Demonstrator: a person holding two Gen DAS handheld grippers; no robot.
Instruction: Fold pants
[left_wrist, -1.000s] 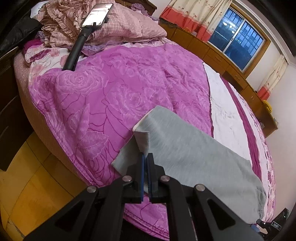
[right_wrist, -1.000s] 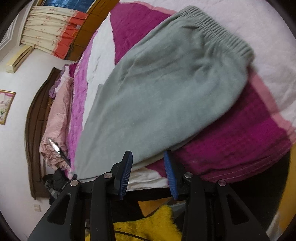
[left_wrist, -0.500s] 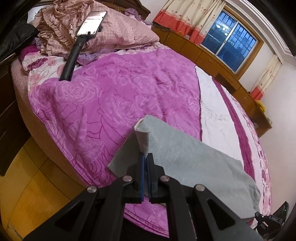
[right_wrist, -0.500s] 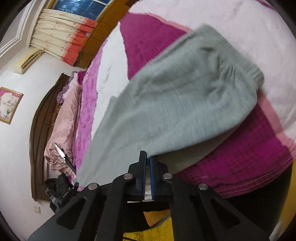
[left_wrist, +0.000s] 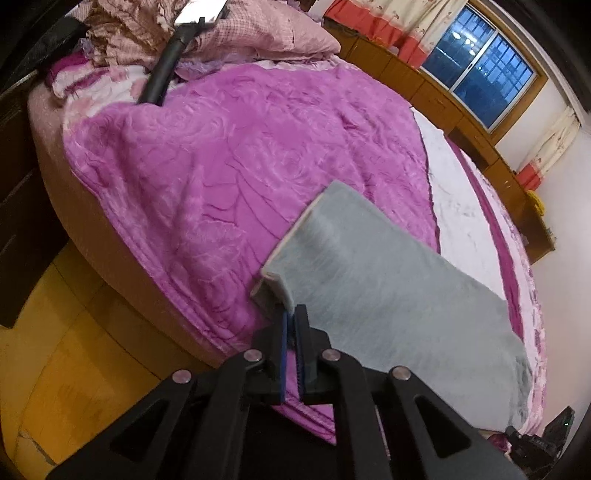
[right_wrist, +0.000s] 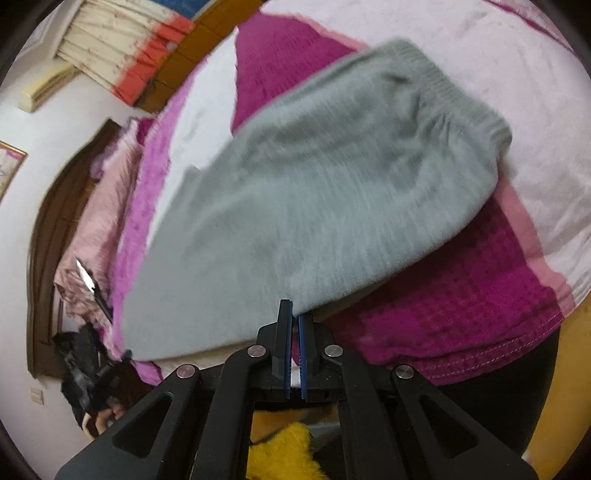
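We hold the grey pants (left_wrist: 388, 288) at two points along the near edge of the bed, and both tools are clenched on fabric. The left gripper (left_wrist: 291, 321) has its blue pads pressed together on the corner of the leg hem, which stands lifted clear of the purple rose-patterned blanket (left_wrist: 221, 177); the hem shows its doubled layers, with the lower layer sagging just beneath the upper one. From that corner the leg runs away to the right, lying flat across the blanket and the white sheet (left_wrist: 461, 206) beyond it. The right gripper (right_wrist: 294, 317) is likewise closed — its jaws have just shut on the lower edge of the pants (right_wrist: 314, 206) near the seat, with cloth pinched between the pads. In the right wrist view the ribbed elastic waistband (right_wrist: 461, 99) lies at the upper right on the pale pink cover (right_wrist: 535, 166), while the edge we grip overhangs the magenta waffle-textured blanket (right_wrist: 480, 295). At the head of the bed — seen from the left wrist — a phone on a black stand (left_wrist: 166, 66) rests against the pink pillows (left_wrist: 266, 29).
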